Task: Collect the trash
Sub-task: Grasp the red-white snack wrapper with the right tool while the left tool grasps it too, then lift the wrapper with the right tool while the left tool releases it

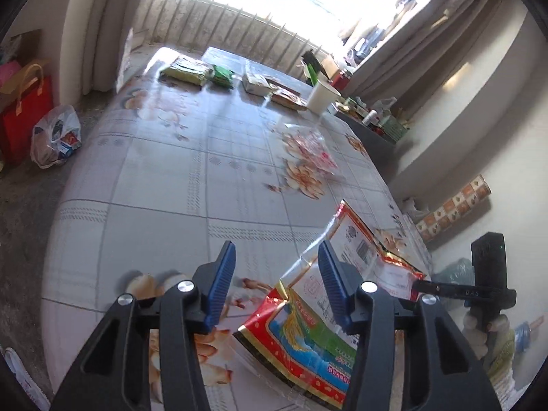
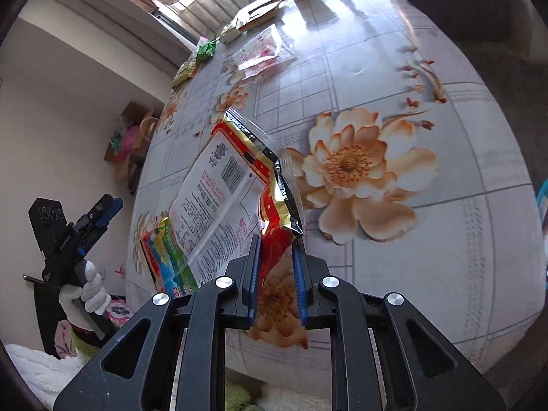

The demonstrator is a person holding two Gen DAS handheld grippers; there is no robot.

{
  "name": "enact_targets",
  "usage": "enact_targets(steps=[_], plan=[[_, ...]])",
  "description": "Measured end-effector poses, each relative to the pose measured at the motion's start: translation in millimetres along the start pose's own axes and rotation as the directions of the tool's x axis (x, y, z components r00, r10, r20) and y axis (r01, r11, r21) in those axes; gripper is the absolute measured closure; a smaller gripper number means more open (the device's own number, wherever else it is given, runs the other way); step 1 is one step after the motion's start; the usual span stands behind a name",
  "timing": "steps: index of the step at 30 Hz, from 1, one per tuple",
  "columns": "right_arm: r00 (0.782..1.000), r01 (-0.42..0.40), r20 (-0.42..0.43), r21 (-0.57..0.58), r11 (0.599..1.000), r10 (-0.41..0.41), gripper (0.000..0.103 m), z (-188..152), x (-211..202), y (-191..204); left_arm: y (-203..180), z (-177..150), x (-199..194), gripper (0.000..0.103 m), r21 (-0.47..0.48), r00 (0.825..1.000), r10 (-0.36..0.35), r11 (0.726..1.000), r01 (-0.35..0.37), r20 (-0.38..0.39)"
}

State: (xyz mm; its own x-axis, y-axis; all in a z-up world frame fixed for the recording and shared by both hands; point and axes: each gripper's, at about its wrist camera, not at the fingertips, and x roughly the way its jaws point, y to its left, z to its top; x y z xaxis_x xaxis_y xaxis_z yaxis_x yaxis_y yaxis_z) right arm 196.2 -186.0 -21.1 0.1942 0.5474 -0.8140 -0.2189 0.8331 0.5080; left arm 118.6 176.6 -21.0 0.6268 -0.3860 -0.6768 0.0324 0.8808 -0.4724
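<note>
Right gripper (image 2: 278,239) clamped on crumpled corner of red, gold-edged printed plastic wrapper (image 2: 219,198) above floral tablecloth (image 2: 428,274); left gripper (image 1: 275,263) open, grasping nothing.

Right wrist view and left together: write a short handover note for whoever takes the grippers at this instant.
Right gripper: shut on a corner of the big red printed bag, which is partly lifted off the table.
Left gripper: open, holds nothing; the bag lies just past its right finger.
Left on the table: clear wrapper, green packet, yellow-green packet, flat boxes, paper cup.
Done: nothing visibly binned. Next: probably carry the bag off, then the rest.
</note>
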Motion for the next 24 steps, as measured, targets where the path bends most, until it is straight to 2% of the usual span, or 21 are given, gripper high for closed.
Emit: enact_targets(steps=[2, 4, 6, 8, 11, 14, 17, 19, 24], plan=[[0.999, 0.005, 0.034, 0.056, 0.998, -0.007, 0.084, -1.5, -14.0, -16.0, -23.9, -12.5, 17.9, 0.062, 0.052, 0.995, -0.048, 0.997, 0.052, -0.082], [0.997, -0.025, 0.072, 0.109, 0.994, 0.018, 0.082, -1.9, -23.6, -32.3, -46.3, -26.2, 33.8, 0.064, 0.096, 0.983, -0.093, 0.989, 0.109, -0.157], [0.989, -0.103, 0.124, 0.169, 0.98, 0.083, 0.08, -3.5, -29.3, -45.5, -63.3, -38.6, 47.7, 0.065, 0.125, 0.971, -0.106, 0.983, 0.135, -0.213], [0.974, -0.193, 0.164, 0.231, 0.954, 0.158, 0.072, -3.6, -30.4, -56.7, -72.6, -49.3, 60.3, 0.067, 0.125, 0.959, -0.115, 0.98, 0.152, -0.261], [0.946, -0.299, 0.22, 0.293, 0.908, 0.24, 0.055, -2.1, -26.8, -68.3, -76.4, -60.6, 75.3, 0.07, 0.096, 0.943, -0.117, 0.983, 0.153, -0.311], [0.921, -0.37, 0.251, 0.325, 0.87, 0.298, 0.05, -6.8, -19.0, -70.9, -78.5, -62.7, 80.0, 0.071, 0.083, 0.942, -0.112, 0.986, 0.145, -0.315], [0.916, -0.384, 0.259, 0.338, 0.859, 0.308, 0.047, -12.7, -9.4, -66.5, -80.8, -64.1, 79.3, 0.072, 0.082, 0.943, -0.109, 0.986, 0.142, -0.313], [0.92, -0.376, 0.248, 0.352, 0.857, 0.302, 0.048, -25.2, -9.8, -70.1, -81.3, -64.8, 77.7, 0.072, 0.088, 0.944, -0.105, 0.986, 0.139, -0.312], [0.937, -0.324, 0.232, 0.309, 0.894, 0.26, 0.051, -35.7, -1.6, -44.4, -84.6, -65.2, 77.7, 0.072, 0.1, 0.946, -0.095, 0.986, 0.132, -0.31]])
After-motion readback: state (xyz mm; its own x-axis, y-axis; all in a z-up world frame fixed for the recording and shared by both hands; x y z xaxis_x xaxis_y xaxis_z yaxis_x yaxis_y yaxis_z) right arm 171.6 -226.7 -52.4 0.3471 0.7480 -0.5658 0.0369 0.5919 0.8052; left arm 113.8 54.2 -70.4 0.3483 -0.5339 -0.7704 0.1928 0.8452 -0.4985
